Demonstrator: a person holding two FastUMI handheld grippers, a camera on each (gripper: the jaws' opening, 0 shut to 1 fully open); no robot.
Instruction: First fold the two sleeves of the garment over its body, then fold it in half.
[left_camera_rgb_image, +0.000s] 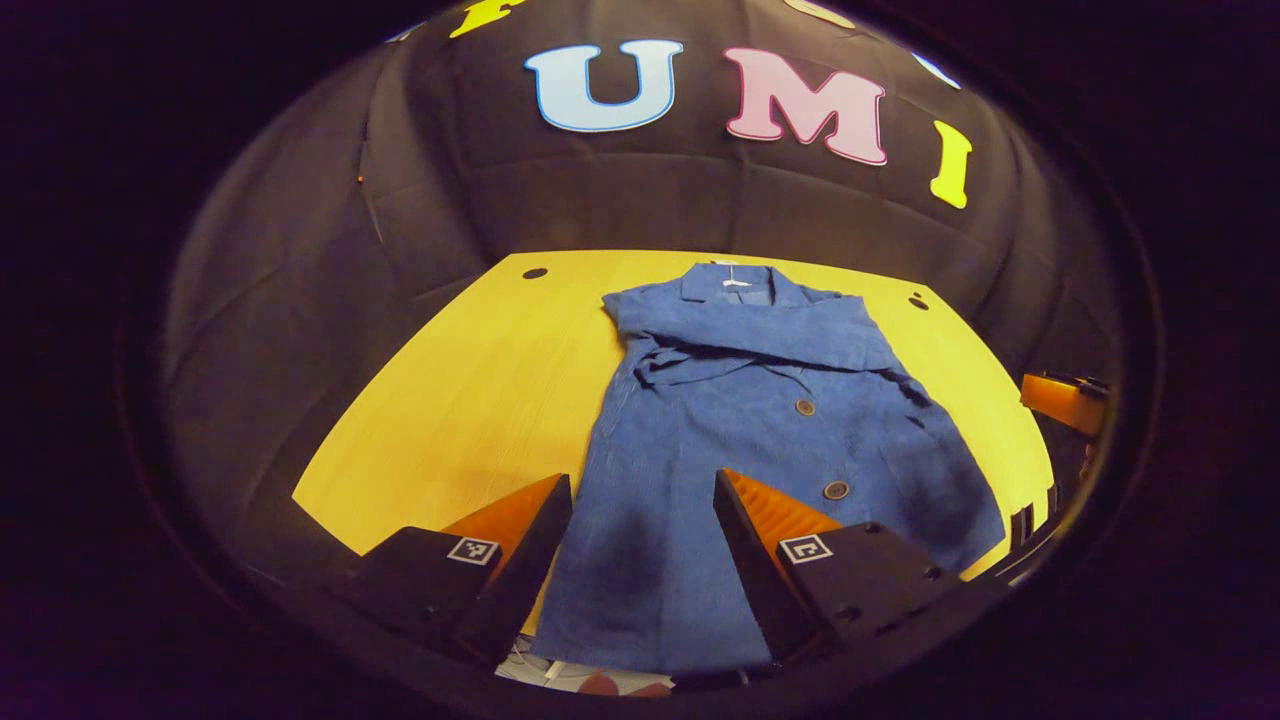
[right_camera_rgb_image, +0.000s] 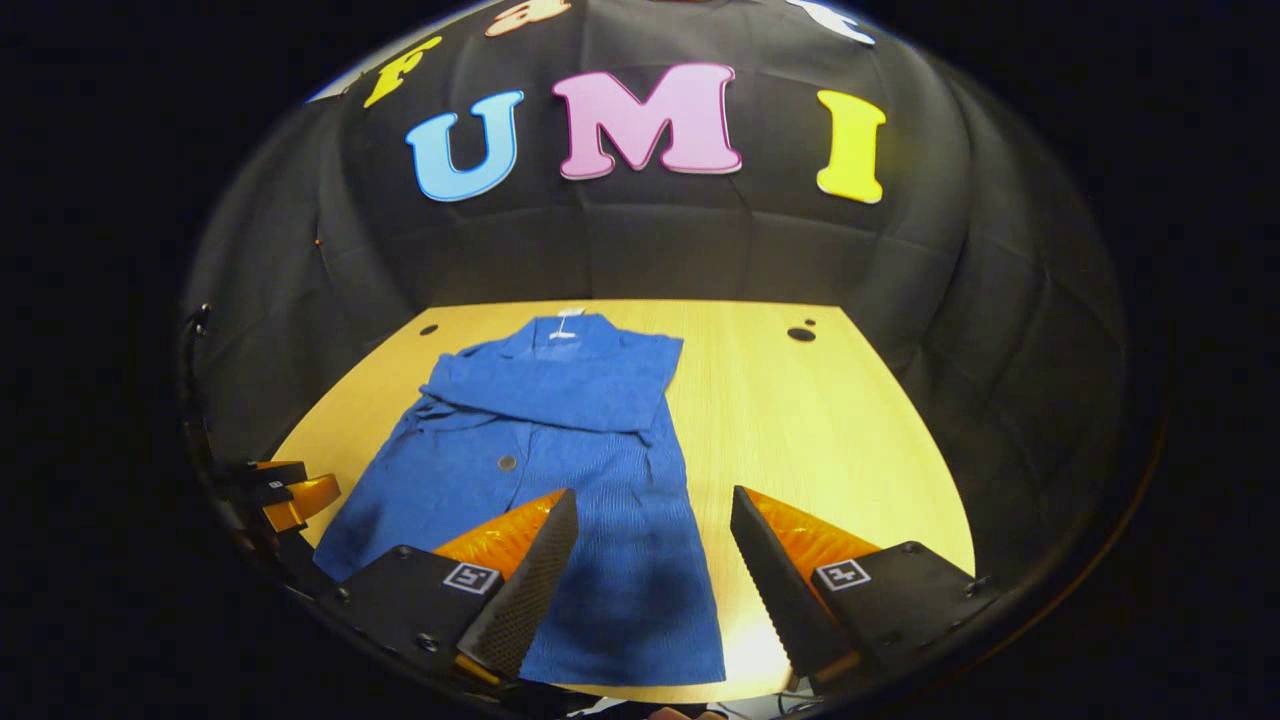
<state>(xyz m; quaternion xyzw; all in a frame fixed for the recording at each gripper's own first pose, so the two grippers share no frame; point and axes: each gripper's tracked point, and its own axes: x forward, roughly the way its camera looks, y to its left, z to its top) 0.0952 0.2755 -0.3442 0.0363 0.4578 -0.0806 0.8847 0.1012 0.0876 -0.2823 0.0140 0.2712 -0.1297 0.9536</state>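
A blue buttoned garment (left_camera_rgb_image: 760, 430) lies flat on the yellow table (left_camera_rgb_image: 470, 390), collar at the far end. Both sleeves lie folded across its chest (right_camera_rgb_image: 560, 385). In the left gripper view my left gripper (left_camera_rgb_image: 640, 540) is open over the garment's near hem, its fingers apart with cloth showing between them. In the right gripper view my right gripper (right_camera_rgb_image: 650, 570) is open too, above the garment's (right_camera_rgb_image: 560, 480) near right corner. The right gripper (left_camera_rgb_image: 1065, 400) also appears at the right edge of the left gripper view, and the left gripper (right_camera_rgb_image: 290, 495) at the left edge of the right gripper view.
The table (right_camera_rgb_image: 820, 450) has bare wood to the right of the garment in the right gripper view and to its left in the left gripper view. Small dark holes (right_camera_rgb_image: 800, 333) mark the far corners. Black cloth walls surround the table.
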